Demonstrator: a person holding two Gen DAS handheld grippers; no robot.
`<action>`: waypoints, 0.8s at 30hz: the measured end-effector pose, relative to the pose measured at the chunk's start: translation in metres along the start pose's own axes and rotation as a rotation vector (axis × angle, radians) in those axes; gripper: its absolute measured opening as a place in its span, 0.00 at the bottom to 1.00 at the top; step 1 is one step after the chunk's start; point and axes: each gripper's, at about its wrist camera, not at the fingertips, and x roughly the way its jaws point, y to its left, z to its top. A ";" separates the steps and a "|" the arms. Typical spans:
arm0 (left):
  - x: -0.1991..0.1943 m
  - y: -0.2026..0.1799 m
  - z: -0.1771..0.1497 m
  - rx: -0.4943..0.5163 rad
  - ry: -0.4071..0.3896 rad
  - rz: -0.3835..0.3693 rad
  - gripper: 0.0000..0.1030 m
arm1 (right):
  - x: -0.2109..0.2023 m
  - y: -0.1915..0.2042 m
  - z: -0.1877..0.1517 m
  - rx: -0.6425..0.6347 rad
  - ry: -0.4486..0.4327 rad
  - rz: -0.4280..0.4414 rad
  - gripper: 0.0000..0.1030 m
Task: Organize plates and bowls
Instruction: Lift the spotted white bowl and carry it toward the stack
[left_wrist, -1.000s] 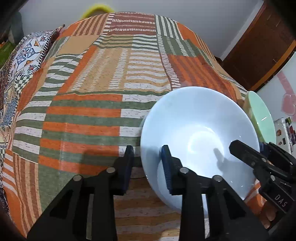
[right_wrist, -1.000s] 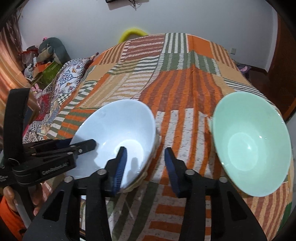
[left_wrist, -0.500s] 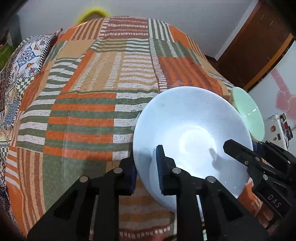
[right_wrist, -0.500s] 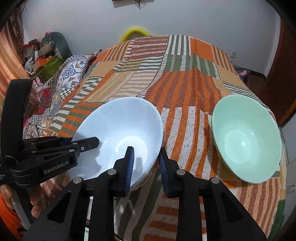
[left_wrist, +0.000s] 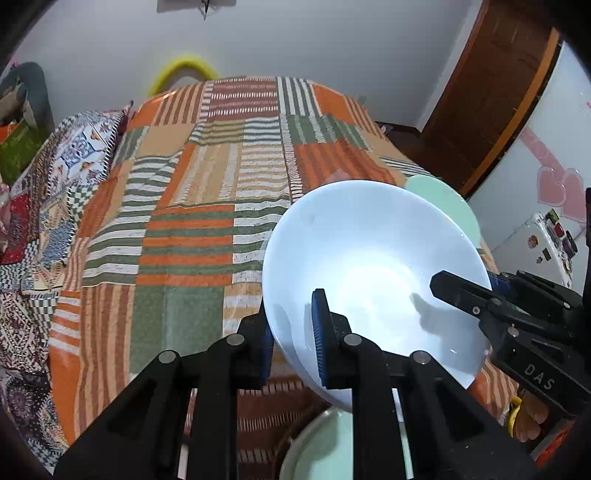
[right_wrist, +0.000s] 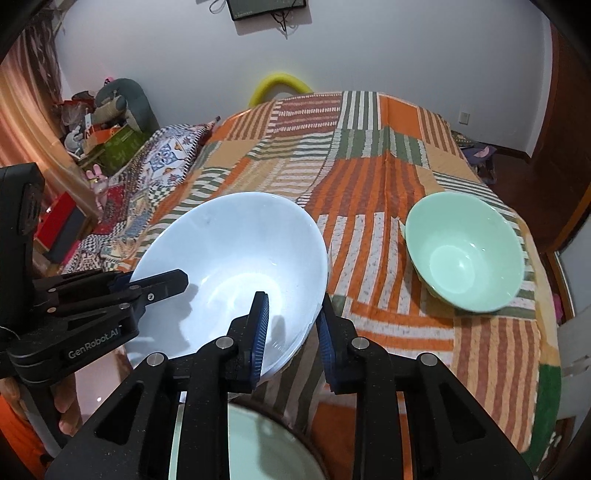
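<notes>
Fingers of the left gripper (left_wrist: 293, 332) are clamped on the left rim of the white bowl (left_wrist: 373, 273), one pad inside, one outside. On the opposite rim, the right gripper (right_wrist: 291, 328) is closed the same way. The bowl is held tilted, lifted above the near edge of the striped bedspread (right_wrist: 369, 177). Further right, a green bowl (right_wrist: 465, 251) sits on the bedspread. Below the grippers, part of another green dish (right_wrist: 258, 443) is seen.
</notes>
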 end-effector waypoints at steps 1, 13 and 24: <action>-0.007 -0.002 -0.003 0.005 -0.005 0.002 0.18 | -0.004 0.001 -0.001 0.001 -0.005 0.002 0.23; -0.077 -0.009 -0.046 0.008 -0.064 0.021 0.18 | -0.042 0.024 -0.025 -0.017 -0.044 0.038 0.23; -0.121 0.012 -0.083 -0.022 -0.099 0.070 0.18 | -0.052 0.060 -0.044 -0.067 -0.042 0.069 0.23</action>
